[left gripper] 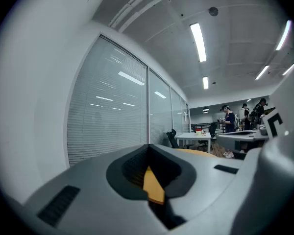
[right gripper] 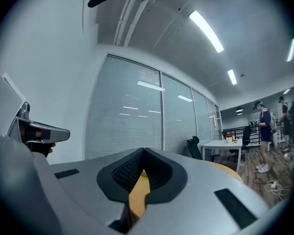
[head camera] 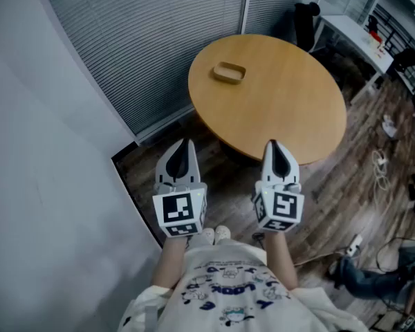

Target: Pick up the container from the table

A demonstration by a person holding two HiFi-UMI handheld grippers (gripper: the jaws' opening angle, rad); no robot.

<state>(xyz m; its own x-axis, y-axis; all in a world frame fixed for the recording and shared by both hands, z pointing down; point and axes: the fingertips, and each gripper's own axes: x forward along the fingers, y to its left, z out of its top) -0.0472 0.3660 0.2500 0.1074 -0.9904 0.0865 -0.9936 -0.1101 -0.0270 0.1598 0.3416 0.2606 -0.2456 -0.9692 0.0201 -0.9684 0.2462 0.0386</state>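
Note:
A small shallow tan container (head camera: 229,72) lies on the far left part of a round wooden table (head camera: 290,109). Both grippers are held low in front of the person, short of the table's near edge and well away from the container. My left gripper (head camera: 187,144) has its jaws pressed together to a point, with nothing in them. My right gripper (head camera: 273,144) is shut and empty too. In the left gripper view the closed left gripper (left gripper: 148,147) points level over the table edge (left gripper: 198,152). The right gripper (right gripper: 143,152) looks the same in the right gripper view. Neither gripper view shows the container.
A glass wall with blinds (head camera: 159,40) runs behind the table, and a white wall (head camera: 41,185) stands at left. A white desk (head camera: 356,37) and a black chair (head camera: 306,21) are at back right. Cables (head camera: 384,168) lie on the wood floor. Several people (left gripper: 229,119) stand far off.

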